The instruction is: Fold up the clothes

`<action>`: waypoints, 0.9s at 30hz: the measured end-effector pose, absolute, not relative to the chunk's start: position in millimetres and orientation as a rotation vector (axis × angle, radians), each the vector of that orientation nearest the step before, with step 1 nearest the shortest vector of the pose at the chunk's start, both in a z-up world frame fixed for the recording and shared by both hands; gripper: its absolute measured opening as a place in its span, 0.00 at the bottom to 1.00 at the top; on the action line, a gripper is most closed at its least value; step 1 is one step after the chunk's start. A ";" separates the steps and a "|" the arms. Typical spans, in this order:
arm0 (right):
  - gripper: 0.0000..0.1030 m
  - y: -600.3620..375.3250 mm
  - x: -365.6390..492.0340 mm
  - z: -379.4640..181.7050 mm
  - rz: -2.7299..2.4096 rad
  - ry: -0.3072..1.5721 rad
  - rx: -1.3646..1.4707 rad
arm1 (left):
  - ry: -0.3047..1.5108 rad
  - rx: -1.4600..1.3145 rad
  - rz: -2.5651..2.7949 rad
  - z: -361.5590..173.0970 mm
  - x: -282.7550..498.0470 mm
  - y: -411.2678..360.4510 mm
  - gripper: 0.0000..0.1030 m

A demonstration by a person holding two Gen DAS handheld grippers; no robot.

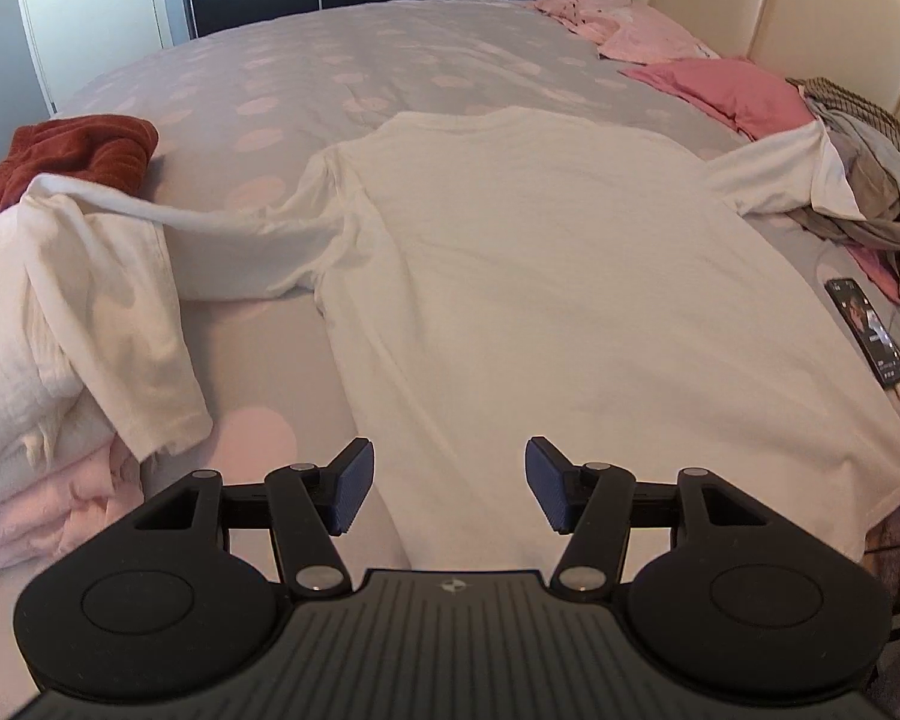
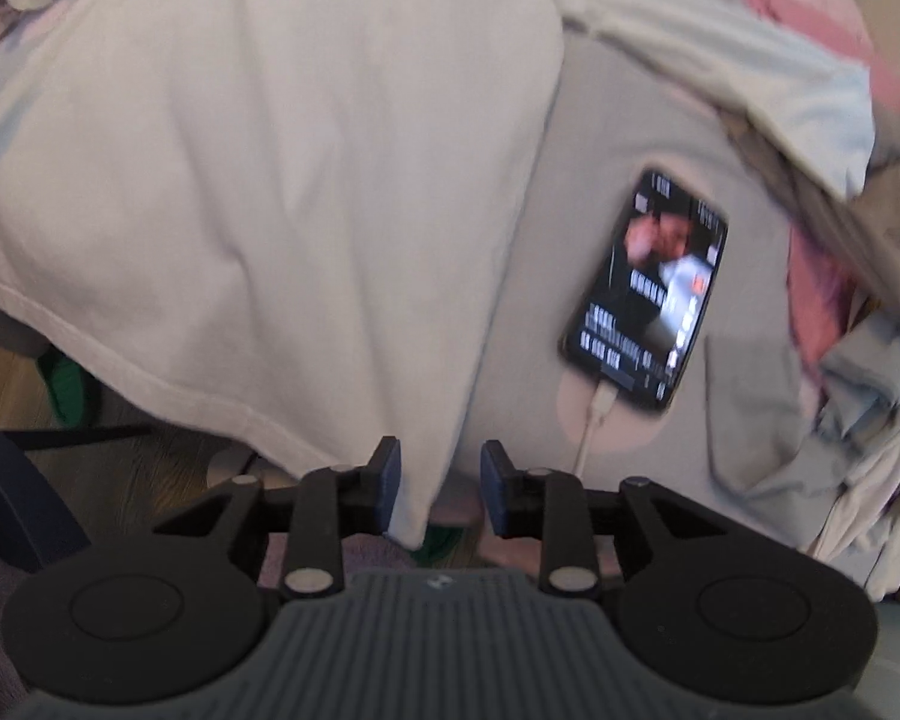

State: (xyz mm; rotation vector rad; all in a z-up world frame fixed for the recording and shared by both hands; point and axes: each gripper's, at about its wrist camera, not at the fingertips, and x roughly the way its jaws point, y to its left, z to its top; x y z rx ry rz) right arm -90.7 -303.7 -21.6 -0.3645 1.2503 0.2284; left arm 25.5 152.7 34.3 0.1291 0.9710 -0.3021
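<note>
No text, label or number reads clearly in either view. The phone (image 2: 648, 294) on the bed shows rows of white characters on its lit screen, too blurred to make out; in the left wrist view the same phone (image 1: 867, 330) is too small to read.

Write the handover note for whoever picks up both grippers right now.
Left gripper: open, empty, hovering above the lower hem area of the white T-shirt.
Right gripper: open, its fingers on either side of the shirt's bottom right corner, which hangs off the bed edge; not yet closed on it.
T-shirt: spread flat on the spotted duvet, sleeves out. Left sleeve drapes over a stack of folded laundry.
Phone, plugged in, lies right of the shirt; keep clear of it.
Done: shirt laid out. Left: every fold.
</note>
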 end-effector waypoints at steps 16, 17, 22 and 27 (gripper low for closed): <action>0.39 -133.1 -59.9 -23.3 0.772 1.048 -0.320 | 1.273 0.163 -0.312 -53.2 -80.9 147.0 0.47; 0.39 -126.2 -62.2 -26.0 0.788 1.043 -0.333 | 1.274 0.175 -0.316 -61.0 -83.8 144.6 0.47; 0.47 -101.1 -71.7 -29.6 0.845 1.011 -0.388 | 1.226 0.166 -0.371 -80.2 -83.8 135.8 0.15; 0.47 -98.7 -71.1 -30.6 0.822 1.005 -0.382 | 1.184 0.169 -0.403 -70.7 -86.3 136.3 0.01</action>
